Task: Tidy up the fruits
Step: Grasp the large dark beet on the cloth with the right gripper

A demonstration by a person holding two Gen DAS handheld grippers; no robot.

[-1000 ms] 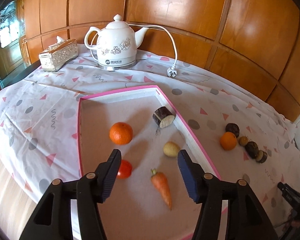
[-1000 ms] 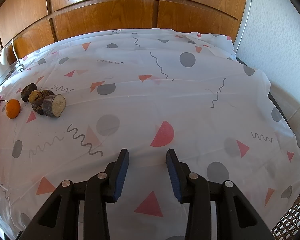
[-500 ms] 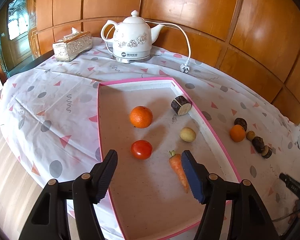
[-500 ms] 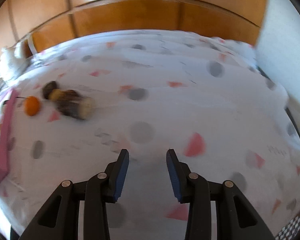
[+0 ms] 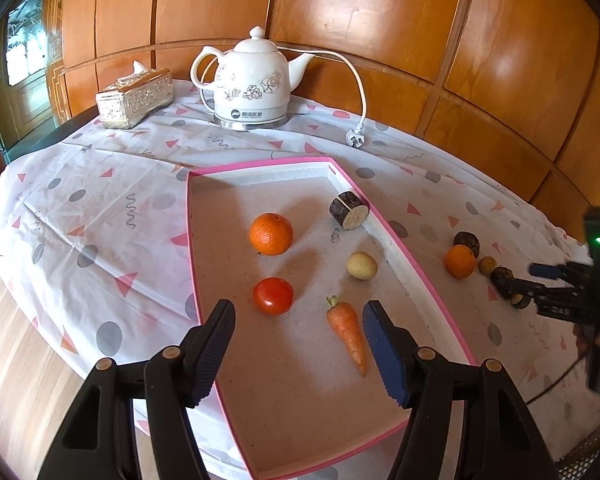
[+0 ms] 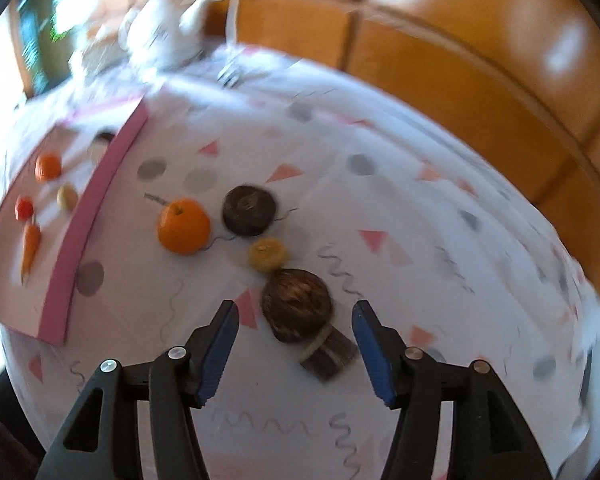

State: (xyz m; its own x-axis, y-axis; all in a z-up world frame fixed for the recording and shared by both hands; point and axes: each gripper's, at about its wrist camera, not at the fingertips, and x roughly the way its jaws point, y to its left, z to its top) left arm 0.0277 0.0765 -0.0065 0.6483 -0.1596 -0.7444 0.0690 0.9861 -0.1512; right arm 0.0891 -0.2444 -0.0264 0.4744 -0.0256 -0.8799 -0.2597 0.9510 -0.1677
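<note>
Five pieces are already sitting in the pink-rimmed tray (image 5: pixel 416 276): a large orange (image 5: pixel 271 233), a tomato (image 5: pixel 273 295), a carrot (image 5: pixel 349 331), a small pale potato-like piece (image 5: pixel 362 265) and a cut dark-skinned chunk (image 5: pixel 349 211) against the right wall. Five more are waiting out on the patterned tablecloth (image 6: pixel 400 184), well apart from the tray: a small orange (image 6: pixel 184 230), a dark round piece (image 6: pixel 249 210), a little yellow one (image 6: pixel 267 255), a brown rough-skinned one (image 6: pixel 297 306) and a cut dark slice (image 6: pixel 329 353) touching it. So you are sitting roughly at the halfway mark.

You are holding the left gripper (image 5: pixel 299 345) wide open over the tray's near end, gripping nothing. You are bringing the right gripper (image 6: pixel 295 341) toward the brown piece, jaws spread wide either side of it and closed on nothing; the view is blurred, so whether the pads are level with it or above it is hard to say.
</note>
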